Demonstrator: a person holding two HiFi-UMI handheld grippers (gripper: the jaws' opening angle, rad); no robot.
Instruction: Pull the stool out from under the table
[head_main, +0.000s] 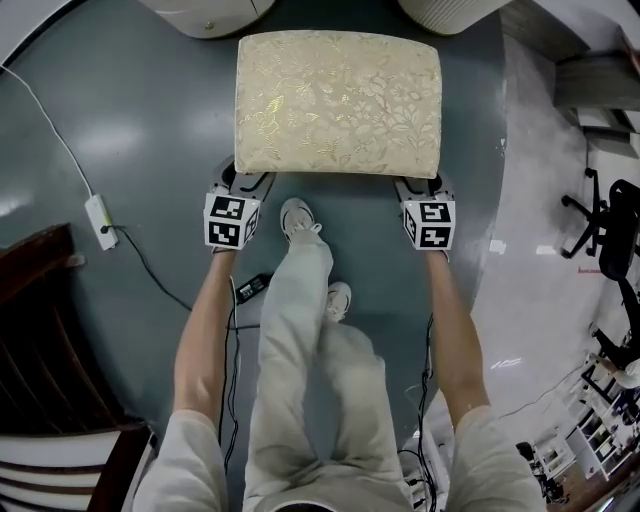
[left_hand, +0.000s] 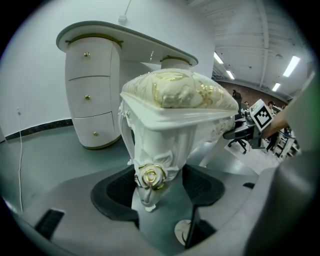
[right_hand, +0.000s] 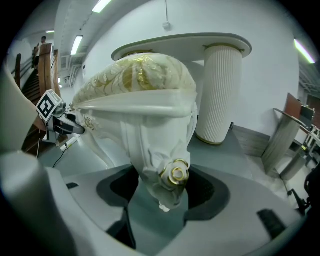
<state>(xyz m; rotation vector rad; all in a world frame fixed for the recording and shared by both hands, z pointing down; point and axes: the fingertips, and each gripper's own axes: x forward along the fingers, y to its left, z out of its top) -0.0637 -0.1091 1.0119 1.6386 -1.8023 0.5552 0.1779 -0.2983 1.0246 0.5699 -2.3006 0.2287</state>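
Observation:
The stool (head_main: 338, 100) has a cream and gold floral cushion and white carved legs, and it stands on the grey floor just in front of the white dressing table (head_main: 205, 12). My left gripper (head_main: 243, 186) sits at the stool's near left corner. In the left gripper view it (left_hand: 157, 186) is shut on the near left leg (left_hand: 150, 175), whose gold rosette lies between the dark pads. My right gripper (head_main: 421, 188) is at the near right corner. In the right gripper view it (right_hand: 167, 189) is shut on the near right leg (right_hand: 171, 176).
The table's drawer pedestal (left_hand: 92, 95) and fluted column (right_hand: 220, 95) stand behind the stool. A white power strip (head_main: 100, 222) with its cable lies at the left. A dark wooden chair (head_main: 40, 300) is at the lower left, an office chair (head_main: 610, 240) at the right. The person's shoes (head_main: 298, 215) are just behind the stool.

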